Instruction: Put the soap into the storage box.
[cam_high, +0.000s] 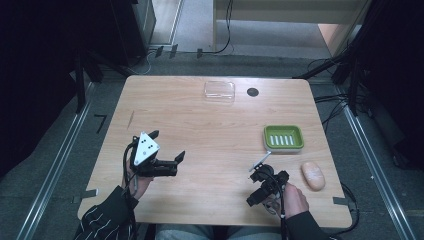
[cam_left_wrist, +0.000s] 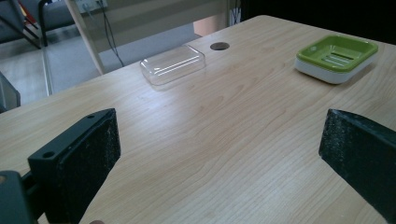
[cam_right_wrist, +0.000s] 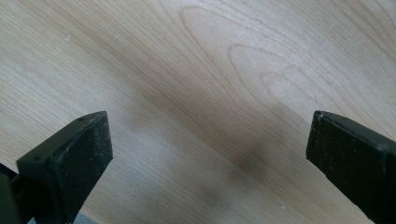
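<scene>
My left gripper (cam_high: 167, 145) hovers over the front left of the wooden table (cam_high: 200, 130), open with nothing between its jaws. Its own view shows the wide-apart jaws of the left gripper (cam_left_wrist: 218, 140) aimed across the table toward a clear plastic box (cam_left_wrist: 173, 64) and a green soap dish (cam_left_wrist: 337, 57). At the front right, my right gripper (cam_high: 262, 186) tilts down at the tabletop. In the right gripper view the right gripper (cam_right_wrist: 210, 140) is open over bare wood (cam_right_wrist: 224, 70). A pale pink soap bar (cam_high: 313, 175) lies just right of it.
The green soap dish (cam_high: 283, 137) sits on a white base at mid right. Near the far edge the clear plastic box (cam_high: 219, 90) rests beside a dark cable hole (cam_high: 252, 92). Cables and metal rails run along the floor around the table.
</scene>
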